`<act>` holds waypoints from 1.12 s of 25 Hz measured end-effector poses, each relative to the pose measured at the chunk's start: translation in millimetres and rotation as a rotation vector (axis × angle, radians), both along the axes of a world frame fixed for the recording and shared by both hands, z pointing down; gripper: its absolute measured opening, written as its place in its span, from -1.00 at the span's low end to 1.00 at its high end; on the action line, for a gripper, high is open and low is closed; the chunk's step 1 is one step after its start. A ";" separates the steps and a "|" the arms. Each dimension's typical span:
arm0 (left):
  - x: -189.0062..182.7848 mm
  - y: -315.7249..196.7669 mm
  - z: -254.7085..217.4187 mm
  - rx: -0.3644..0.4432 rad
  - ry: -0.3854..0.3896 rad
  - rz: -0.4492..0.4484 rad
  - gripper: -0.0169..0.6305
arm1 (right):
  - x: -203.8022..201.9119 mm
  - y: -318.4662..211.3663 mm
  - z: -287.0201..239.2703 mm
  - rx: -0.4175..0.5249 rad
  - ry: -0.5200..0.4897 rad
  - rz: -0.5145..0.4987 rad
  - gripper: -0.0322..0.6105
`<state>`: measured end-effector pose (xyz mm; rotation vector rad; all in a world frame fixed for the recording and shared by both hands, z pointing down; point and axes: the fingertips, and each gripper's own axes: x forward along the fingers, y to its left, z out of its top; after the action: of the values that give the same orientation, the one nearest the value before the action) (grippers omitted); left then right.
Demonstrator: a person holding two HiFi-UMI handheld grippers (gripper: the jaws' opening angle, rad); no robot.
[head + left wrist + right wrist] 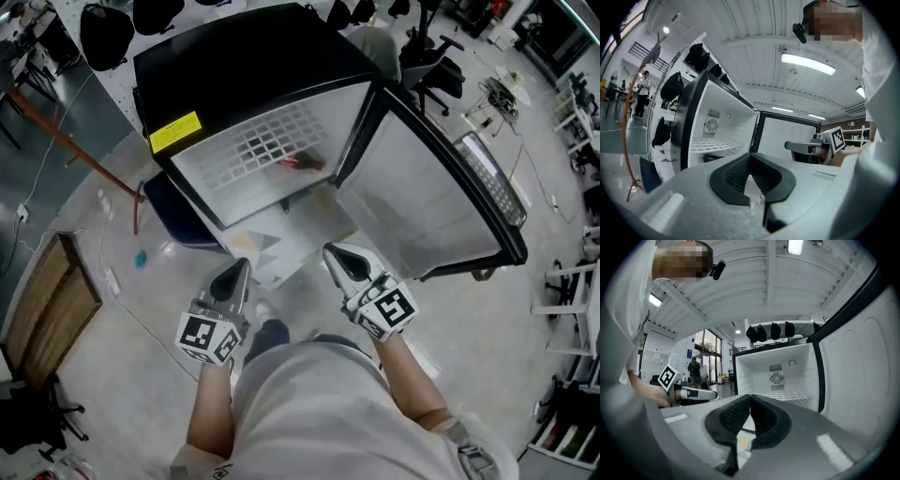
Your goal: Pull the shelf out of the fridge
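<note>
The small black fridge (246, 58) stood on the floor ahead of the person, its door (424, 187) swung wide to the right and its white cavity facing the two grippers. The wire shelf (267, 142) lay inside that cavity, seated level and well apart from both tools, farther off than their tips and roughly between the lines along which they pointed. Its white grid spanned the cavity from the left wall to the right wall, so its long axis ran left to right, with the front edge turned toward the person and the back edge below the round fan vent (776, 378) on the far wall. A small dark item with a touch of red (305, 161) showed at the shelf's right part; whether it rested on the wires or beneath them was unclear. The left gripper (241, 266) hung near the person with its jaws pressed fully together and nothing between them. The right gripper (331, 251), just to its right and a little farther forward, was likewise closed tight and empty, its tips aimed at the open cavity.
</note>
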<state>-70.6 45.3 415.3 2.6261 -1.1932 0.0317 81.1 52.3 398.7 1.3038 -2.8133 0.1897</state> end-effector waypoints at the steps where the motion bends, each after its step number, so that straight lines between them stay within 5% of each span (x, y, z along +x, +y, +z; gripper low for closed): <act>1: -1.3 -7.2 1.7 -0.006 0.004 0.010 -0.93 | -1.9 -6.1 0.2 -0.009 -0.008 0.009 -0.89; 17: -23.2 -82.9 23.1 -0.076 0.051 0.205 -0.93 | -41.8 -78.7 13.8 -0.111 -0.119 0.168 -0.89; 28: -15.5 -101.6 26.0 -0.181 0.208 0.201 -0.93 | -43.4 -98.7 27.0 -0.201 -0.234 0.166 -0.89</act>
<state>-86.2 -56.2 441.3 2.5071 -0.8171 -0.0903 37.6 -46.4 425.7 1.5569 -2.7702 0.6525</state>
